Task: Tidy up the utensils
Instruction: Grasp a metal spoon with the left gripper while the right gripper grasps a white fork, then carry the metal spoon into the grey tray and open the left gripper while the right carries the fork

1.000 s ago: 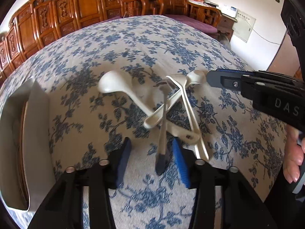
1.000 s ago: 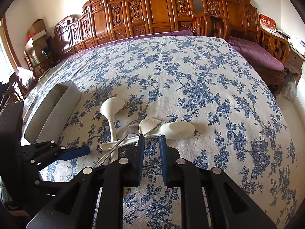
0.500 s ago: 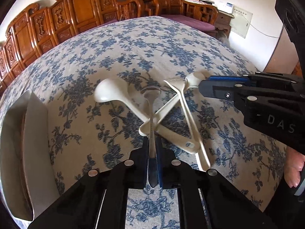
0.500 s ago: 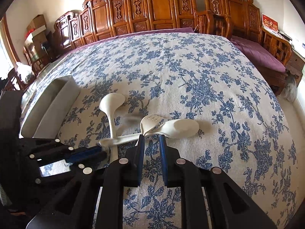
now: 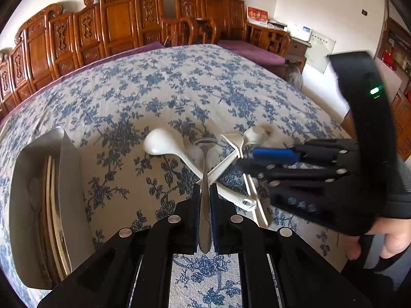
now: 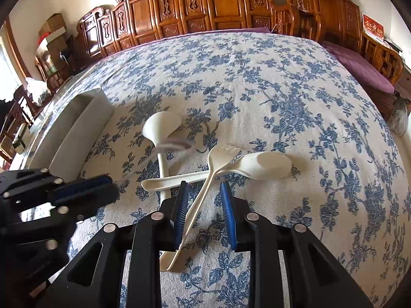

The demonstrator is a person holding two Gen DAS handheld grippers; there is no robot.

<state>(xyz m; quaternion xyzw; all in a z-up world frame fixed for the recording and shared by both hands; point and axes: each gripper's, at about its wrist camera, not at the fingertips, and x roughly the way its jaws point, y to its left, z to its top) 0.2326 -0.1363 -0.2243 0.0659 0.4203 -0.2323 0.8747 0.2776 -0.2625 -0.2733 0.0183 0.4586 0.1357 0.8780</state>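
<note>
Between left hand-held gripper (image 5: pixel 204 205) pads, metal spoon (image 5: pixel 204 169) handle, clamped.

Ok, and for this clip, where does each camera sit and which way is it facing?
Left wrist: rides on the left gripper, angled down across the floral tablecloth; it is shut on a metal spoon, grey tray beside it; the right gripper and a hand show.
Right wrist: rides on the right gripper, angled down, open, astride a white fork; the left gripper shows.
Shared: white ladle, tray, carved chairs.
</note>
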